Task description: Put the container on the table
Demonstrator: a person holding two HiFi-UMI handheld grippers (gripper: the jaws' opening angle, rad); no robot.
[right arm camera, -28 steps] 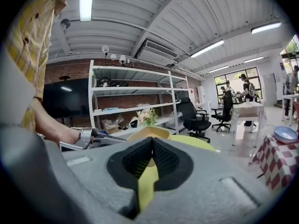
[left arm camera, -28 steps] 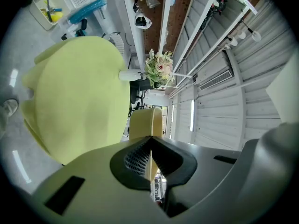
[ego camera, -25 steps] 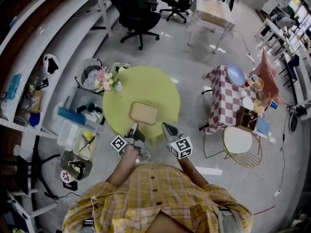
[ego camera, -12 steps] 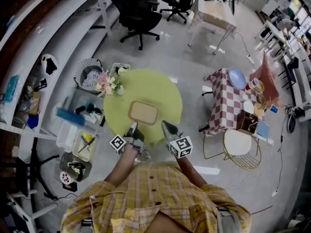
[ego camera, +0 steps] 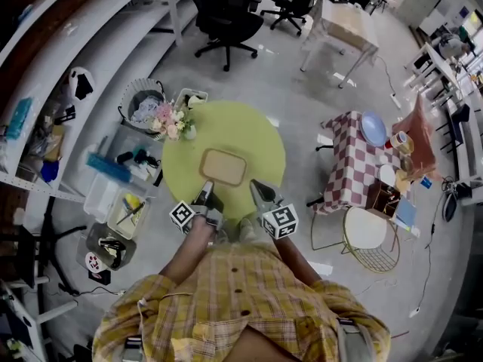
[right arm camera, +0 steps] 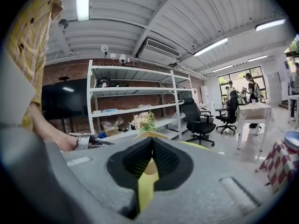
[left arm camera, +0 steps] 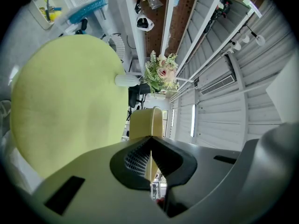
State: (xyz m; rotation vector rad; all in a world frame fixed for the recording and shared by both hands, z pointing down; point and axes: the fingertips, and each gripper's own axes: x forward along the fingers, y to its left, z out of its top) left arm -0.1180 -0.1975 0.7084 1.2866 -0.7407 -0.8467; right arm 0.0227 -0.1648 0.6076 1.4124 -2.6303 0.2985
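A shallow beige container (ego camera: 223, 167) lies flat near the middle of the round yellow-green table (ego camera: 253, 134). My left gripper (ego camera: 205, 191) is shut and points at the container's near left corner, just short of it. The left gripper view shows its jaws (left arm camera: 150, 139) closed with nothing between them, and the container (left arm camera: 145, 120) right beyond the tips. My right gripper (ego camera: 255, 185) is also shut, hovering over the table's near edge to the right of the container. In the right gripper view (right arm camera: 152, 141) nothing is held.
A small vase of flowers (ego camera: 170, 119) stands at the table's far left edge. A checkered side table (ego camera: 351, 157) with dishes and a wire chair (ego camera: 370, 228) are on the right. Plastic bins (ego camera: 124, 210) sit on the floor at left, beside shelving. An office chair (ego camera: 223, 13) stands beyond.
The head view has shifted slightly forward. Both grippers stay shut at the table's near edge, and the container has not moved on the table.
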